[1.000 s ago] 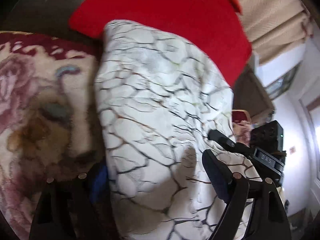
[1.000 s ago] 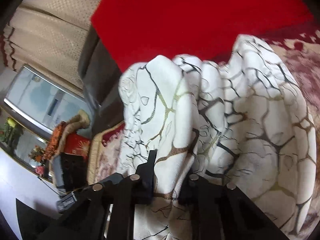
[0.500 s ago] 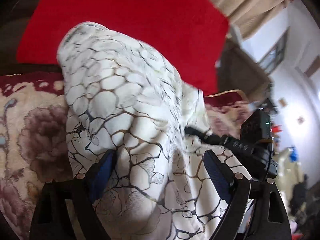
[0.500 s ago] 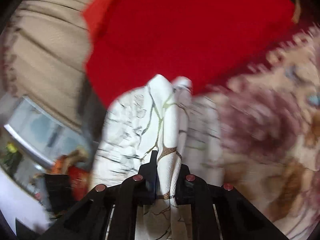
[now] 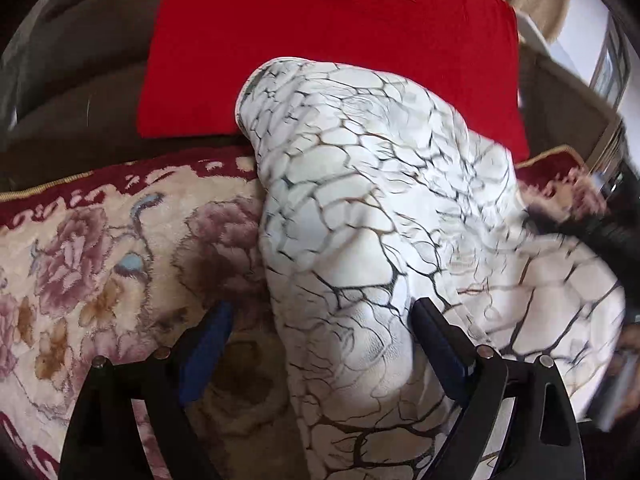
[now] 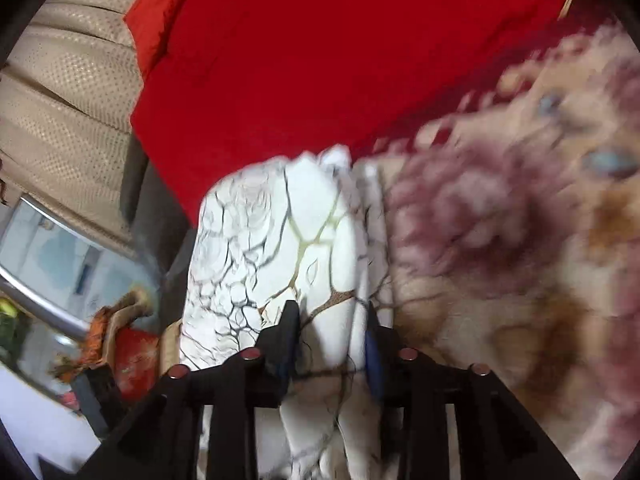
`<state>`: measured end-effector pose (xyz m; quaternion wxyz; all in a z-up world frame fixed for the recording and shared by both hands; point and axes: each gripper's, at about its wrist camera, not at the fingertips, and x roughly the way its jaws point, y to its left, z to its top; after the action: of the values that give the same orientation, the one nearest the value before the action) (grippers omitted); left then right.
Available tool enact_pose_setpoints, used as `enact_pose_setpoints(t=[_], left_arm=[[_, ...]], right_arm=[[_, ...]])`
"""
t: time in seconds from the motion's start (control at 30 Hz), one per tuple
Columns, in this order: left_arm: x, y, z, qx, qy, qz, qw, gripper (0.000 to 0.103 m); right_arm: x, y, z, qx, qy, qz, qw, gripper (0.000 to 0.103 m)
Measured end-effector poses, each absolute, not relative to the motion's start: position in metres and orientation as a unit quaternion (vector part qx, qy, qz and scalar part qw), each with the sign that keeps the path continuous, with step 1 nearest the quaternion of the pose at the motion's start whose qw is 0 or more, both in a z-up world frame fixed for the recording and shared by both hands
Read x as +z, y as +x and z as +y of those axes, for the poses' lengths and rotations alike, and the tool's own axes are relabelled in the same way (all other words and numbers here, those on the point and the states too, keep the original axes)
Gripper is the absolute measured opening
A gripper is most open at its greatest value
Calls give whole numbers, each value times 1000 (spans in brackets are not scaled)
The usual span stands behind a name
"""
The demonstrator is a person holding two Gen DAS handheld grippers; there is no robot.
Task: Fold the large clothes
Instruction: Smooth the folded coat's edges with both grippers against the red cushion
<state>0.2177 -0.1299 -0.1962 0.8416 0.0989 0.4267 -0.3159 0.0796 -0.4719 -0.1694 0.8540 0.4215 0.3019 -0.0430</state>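
A white garment with a dark and gold crackle pattern point(image 5: 372, 208) lies bunched on a floral seat cover point(image 5: 100, 264). My left gripper point(image 5: 320, 320) is open, its blue-padded fingers wide apart around a fold of the garment's near edge. My right gripper point(image 6: 330, 320) is shut on a gathered fold of the same garment point(image 6: 304, 236) and holds it up. The right gripper also shows as a dark blurred shape at the right edge of the left wrist view point(image 5: 608, 236).
A red cushion point(image 5: 328, 40) leans against the dark sofa back point(image 5: 72, 80) behind the garment. The floral cover point(image 6: 520, 260) spreads to the right in the right wrist view. Beige curtains point(image 6: 68, 100), a window and a red object point(image 6: 132, 356) lie to the left.
My right gripper has pulled its fold of garment leftward, baring more floral cover. The left view has swung, so the garment sits more to the right between the open fingers.
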Motion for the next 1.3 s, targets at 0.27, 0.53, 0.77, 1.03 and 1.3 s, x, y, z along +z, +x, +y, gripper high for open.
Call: enact_pose_setpoints(t=[0.27,0.53,0.77,1.03,1.3], left_arm=[[-185,218,-114,-316,48,427,846,92],[-189,196,-102,-314,81,415,850,95],[-210,193,-115,-305,107,413,852,100],[-210,194,-117,-302,96,403,859,103],[-201,189,-124,-289,120,380,870,103]], right_arm=[[-71,28,-406,10,285,207,936,35],[-149,45,-384,-29,293,397,869,8],[-165,28,-389,-37,294,387,873,7],[-165,20,-382,-36,269,360,893,7],[-157,20,-390,-2,340,343,876,9]])
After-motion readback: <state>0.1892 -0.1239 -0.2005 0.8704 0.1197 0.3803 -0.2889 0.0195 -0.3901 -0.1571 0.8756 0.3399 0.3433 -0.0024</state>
